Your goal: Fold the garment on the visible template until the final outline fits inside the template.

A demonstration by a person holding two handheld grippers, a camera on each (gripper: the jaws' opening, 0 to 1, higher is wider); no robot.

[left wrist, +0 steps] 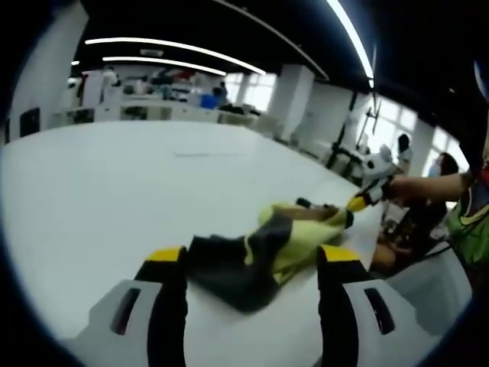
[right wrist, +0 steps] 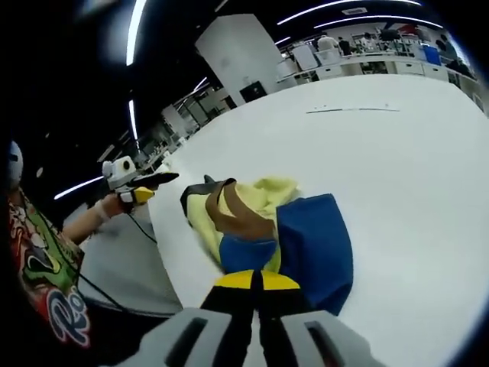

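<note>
A crumpled garment (left wrist: 263, 252) in pale yellow, dark blue and brown lies near the edge of the white table (left wrist: 114, 191). My left gripper (left wrist: 252, 260) is open, its yellow-tipped jaws standing either side of the garment's near dark end. In the right gripper view the garment (right wrist: 306, 237) shows a blue panel in front, with a brown band and yellow cloth behind. My right gripper (right wrist: 256, 281) is shut at the blue panel's near edge and seems to pinch it. The right gripper (left wrist: 359, 200) touches the garment's far end. The left gripper (right wrist: 157, 182) hangs beside the table edge.
A thin dark line (left wrist: 199, 153) is marked on the table farther in, also seen as a thin dark line (right wrist: 351, 111). The table edge (right wrist: 164, 252) runs close by the garment. A person's arm (left wrist: 428, 183) and patterned shirt (right wrist: 38, 260) show. Desks and pillars stand behind.
</note>
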